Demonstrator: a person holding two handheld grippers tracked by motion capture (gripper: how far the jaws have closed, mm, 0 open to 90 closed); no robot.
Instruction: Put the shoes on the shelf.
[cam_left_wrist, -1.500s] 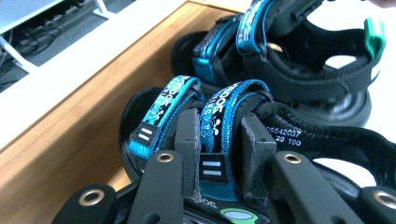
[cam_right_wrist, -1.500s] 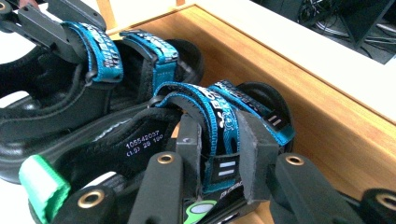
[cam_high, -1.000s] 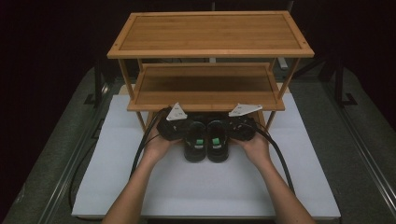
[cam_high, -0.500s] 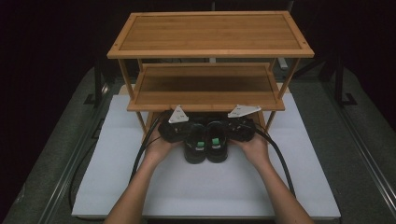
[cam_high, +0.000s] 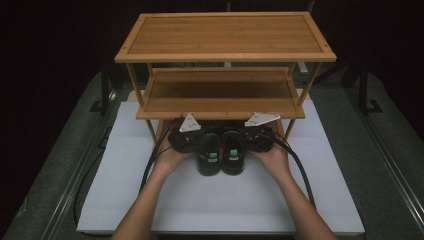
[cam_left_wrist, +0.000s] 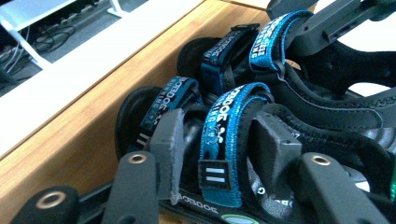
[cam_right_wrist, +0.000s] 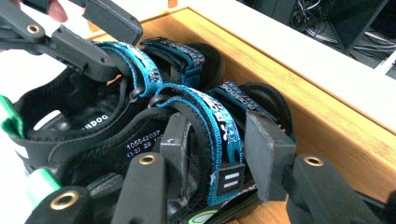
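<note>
Two black sandals sit side by side at the front edge of a bamboo rack (cam_high: 220, 95), toes tucked under its lower shelf, heels out on the white mat (cam_high: 220, 200). The left gripper (cam_high: 187, 137) straddles the left sandal (cam_high: 208, 155); its jaws have just been opening, and in the left gripper view the grey pads (cam_left_wrist: 169, 140) stand either side of the blue strap (cam_left_wrist: 219, 140), w/ the inner pad near or touching it and the outer one apart. The right gripper (cam_high: 257, 136) does likewise on the right sandal (cam_high: 233, 154): jaws just opening, strap (cam_right_wrist: 219, 140) between the pads (cam_right_wrist: 266, 154), a gap visible at the outer pad. Neither sandal looks clamped. Just beyond the jaw tips runs the rack's wooden rail (cam_left_wrist: 79, 121); the lower shelf hangs directly above both grippers, hiding the sandals' toes from the high view. The rack's front legs flank each gripper. Cables (cam_high: 152, 160) trail back past the forearms.
</note>
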